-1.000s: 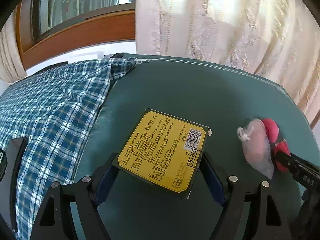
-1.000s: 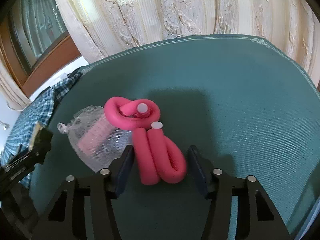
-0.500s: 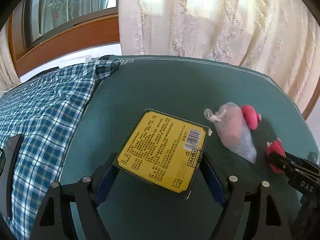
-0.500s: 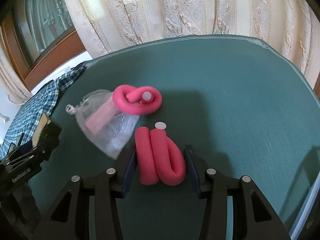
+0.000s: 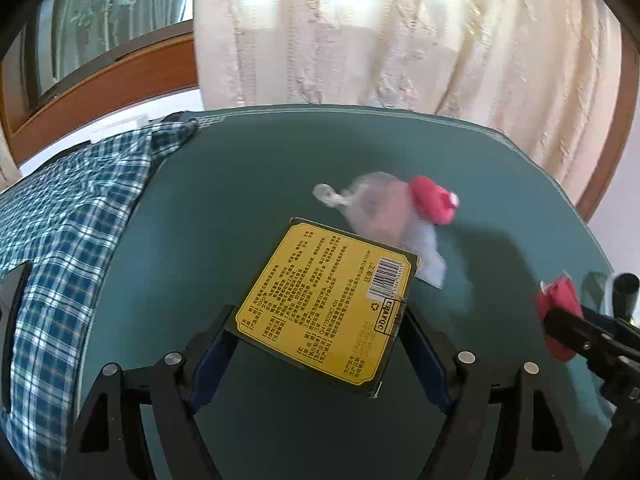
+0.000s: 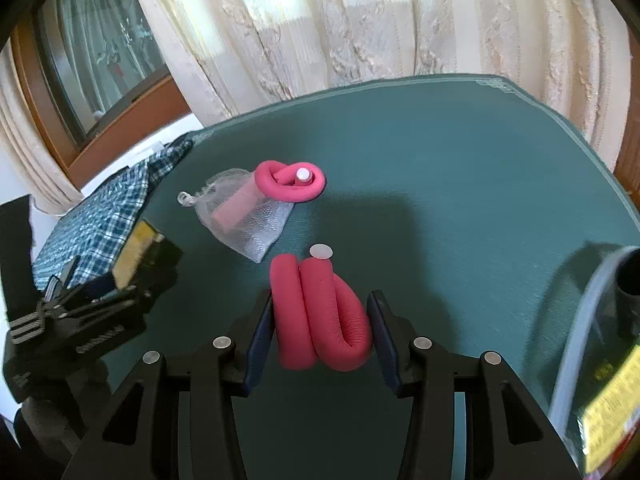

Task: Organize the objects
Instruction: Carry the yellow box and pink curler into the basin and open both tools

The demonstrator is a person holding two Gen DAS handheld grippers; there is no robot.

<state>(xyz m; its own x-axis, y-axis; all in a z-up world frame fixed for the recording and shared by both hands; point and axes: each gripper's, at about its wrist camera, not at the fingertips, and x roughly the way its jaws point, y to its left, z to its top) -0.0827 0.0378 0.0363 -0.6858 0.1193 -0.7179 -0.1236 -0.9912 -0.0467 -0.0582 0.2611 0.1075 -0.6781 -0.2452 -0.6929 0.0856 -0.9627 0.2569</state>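
Note:
My left gripper (image 5: 316, 326) is shut on a flat yellow box (image 5: 326, 300) with a black border and holds it above the green table (image 5: 224, 200). My right gripper (image 6: 320, 316) is shut on a folded pink foam roller (image 6: 320, 312) and holds it off the table. A second, coiled pink roller (image 6: 290, 180) lies on the table beside a clear mesh pouch (image 6: 244, 212) with something pink inside. The pouch (image 5: 384, 212) and coiled roller (image 5: 434, 200) also show in the left wrist view, just beyond the box.
A blue plaid cloth (image 5: 68, 208) covers the table's left side. Cream curtains (image 6: 360, 28) hang behind the far edge. A clear-rimmed container (image 6: 592, 344) with a dark tube and yellow label stands at the right edge of the right wrist view.
My right gripper closed on the folded roller and lifted it back from the pouch and coiled roller. My left gripper swung right with the yellow box, bringing the pouch toward centre.

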